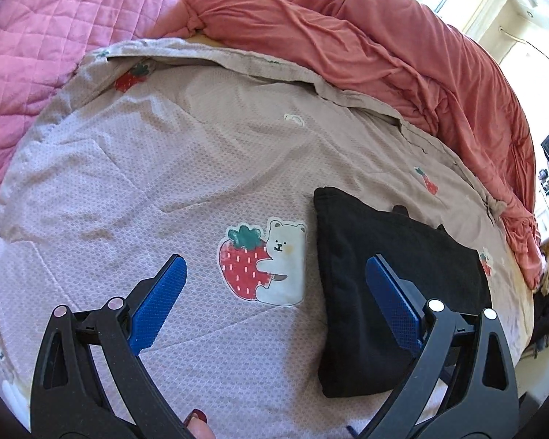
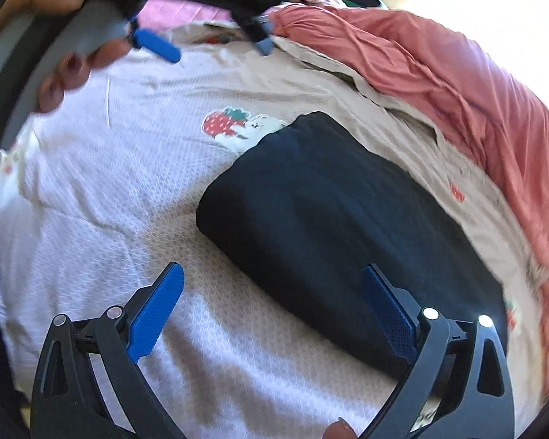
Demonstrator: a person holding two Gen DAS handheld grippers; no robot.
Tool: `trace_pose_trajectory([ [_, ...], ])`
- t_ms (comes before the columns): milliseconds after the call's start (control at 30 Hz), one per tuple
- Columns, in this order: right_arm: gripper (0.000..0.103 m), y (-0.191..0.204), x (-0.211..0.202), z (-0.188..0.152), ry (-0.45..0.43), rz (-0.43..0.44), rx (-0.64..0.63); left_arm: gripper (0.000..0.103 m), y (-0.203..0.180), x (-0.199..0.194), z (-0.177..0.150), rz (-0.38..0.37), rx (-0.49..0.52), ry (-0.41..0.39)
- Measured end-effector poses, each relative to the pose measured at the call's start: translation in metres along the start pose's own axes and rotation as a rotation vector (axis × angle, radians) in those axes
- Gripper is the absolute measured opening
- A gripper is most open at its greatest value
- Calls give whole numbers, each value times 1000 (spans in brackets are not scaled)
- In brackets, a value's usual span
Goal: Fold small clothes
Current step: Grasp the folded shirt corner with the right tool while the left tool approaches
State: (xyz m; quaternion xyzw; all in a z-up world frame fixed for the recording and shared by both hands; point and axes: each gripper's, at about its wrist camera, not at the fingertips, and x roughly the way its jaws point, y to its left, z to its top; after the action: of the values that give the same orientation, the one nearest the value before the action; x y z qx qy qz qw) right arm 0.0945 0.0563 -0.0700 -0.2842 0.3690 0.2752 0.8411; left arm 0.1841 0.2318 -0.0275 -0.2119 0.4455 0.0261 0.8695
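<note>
Both tongs spread apart above a folded black garment on a bed.

In the left wrist view, the left tongs (image 1: 274, 292) stand wide apart and hold nothing; the folded black garment (image 1: 391, 285) lies flat at about 3 o'clock from them, and the right blue pad (image 1: 393, 305) is in front of its left part. A strawberry-and-bear print (image 1: 263, 261) on the pale quilt (image 1: 146, 168) shows between the pads. A coral blanket (image 1: 402, 47) is bunched at 1 o'clock and a pink quilted cover (image 1: 55, 25) at 10 o'clock. In the right wrist view, the right tongs (image 2: 272, 307) are also apart and empty, with the garment (image 2: 333, 226) at about 1 o'clock. The left tongs (image 2: 216, 45) appear blurred at 11 o'clock.
</note>
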Motion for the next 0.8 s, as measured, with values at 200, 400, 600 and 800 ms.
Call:
trace_pose_trajectory([
  [200,96,18,25,3,-1,-94,-146,92,7,18,0,-24,-49,36],
  [400,93,18,34,6,-39,-149,-177,92,13,25,-1,-44,-83,60],
  [600,40,11,30,5,-68,-42,-117,92,12,34,-2,-54,-90,75],
  [800,18,-23,11,6,-102,106,87,93,2,40,-2,-126,-86,61],
])
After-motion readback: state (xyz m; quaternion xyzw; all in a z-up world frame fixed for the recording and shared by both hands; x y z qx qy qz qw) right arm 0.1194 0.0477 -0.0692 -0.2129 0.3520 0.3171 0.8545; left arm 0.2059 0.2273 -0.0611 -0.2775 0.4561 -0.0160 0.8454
